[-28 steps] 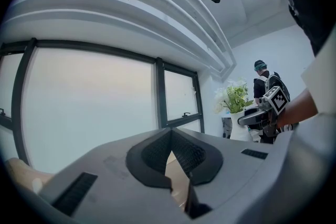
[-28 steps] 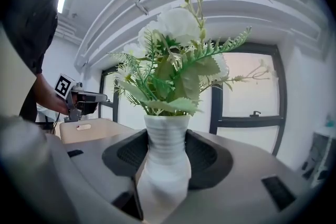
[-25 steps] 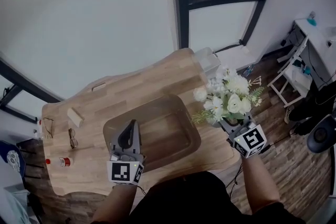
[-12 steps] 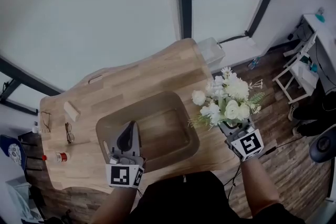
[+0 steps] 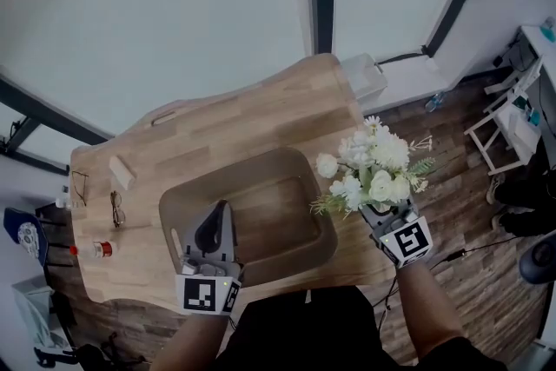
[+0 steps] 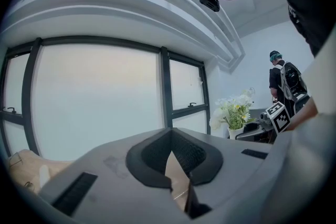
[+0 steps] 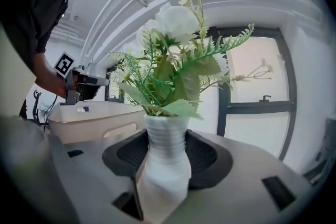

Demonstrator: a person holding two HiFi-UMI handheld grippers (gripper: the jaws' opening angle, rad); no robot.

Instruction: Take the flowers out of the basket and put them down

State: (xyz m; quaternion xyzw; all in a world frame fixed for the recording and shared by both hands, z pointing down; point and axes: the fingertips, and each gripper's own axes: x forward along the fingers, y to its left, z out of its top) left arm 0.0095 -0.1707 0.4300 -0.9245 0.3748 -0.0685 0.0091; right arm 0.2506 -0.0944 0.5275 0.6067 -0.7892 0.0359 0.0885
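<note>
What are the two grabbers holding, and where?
The right gripper clamps the white vase of flowers by its ribbed neck; left gripper seems to pinch the basket rim.

The grey left gripper [image 5: 221, 209] points away from the person over the near left part of the shallow brown basket [image 5: 243, 159]. Its jaws are drawn together with nothing between them. The bare left forearm [image 5: 187, 343] runs straight back from it. The grey right gripper [image 5: 380, 209] sits just off the basket's right side, its jaws clamped on the white ribbed vase [image 7: 166, 162] of white flowers [image 5: 372, 165]. The bare right forearm [image 5: 430, 308] angles back toward the body.
</note>
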